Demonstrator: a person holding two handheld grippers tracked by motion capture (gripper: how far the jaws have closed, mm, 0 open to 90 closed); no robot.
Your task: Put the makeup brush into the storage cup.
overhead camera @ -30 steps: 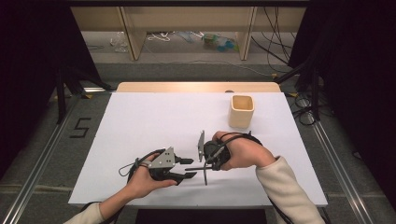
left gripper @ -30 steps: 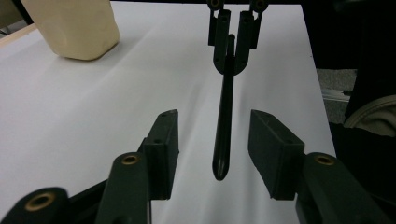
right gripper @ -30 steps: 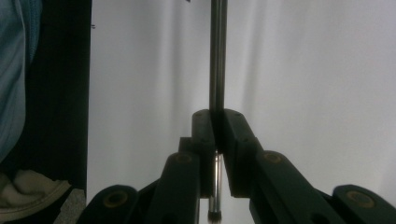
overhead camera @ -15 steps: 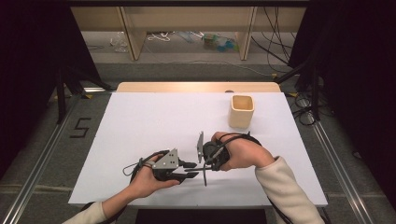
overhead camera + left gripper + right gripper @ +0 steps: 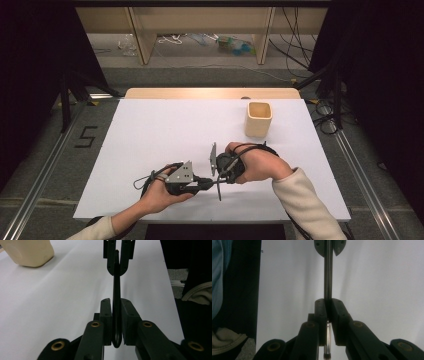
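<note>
Low in the frame, the left gripper (image 5: 209, 183) has just been closing and, like the right gripper (image 5: 218, 172), pinches one thin dark rod (image 5: 116, 295). A "5" (image 5: 86, 136) marks the floor at left.

**One camera overhead, two riding close on the grippers**

The high view looks forward and down from the person's side onto the whole white rectangular worktop (image 5: 165, 135), with grey floor and wooden shelving beyond. The left gripper view sits low and very near, facing along its own black jaws across the white surface toward the cream square-sided cup (image 5: 27, 251). The right gripper view faces the opposite way, equally close. Both gripper views share the thin dark metal rod (image 5: 116, 290) and each other's jaw tips; all three share the worktop.
</note>
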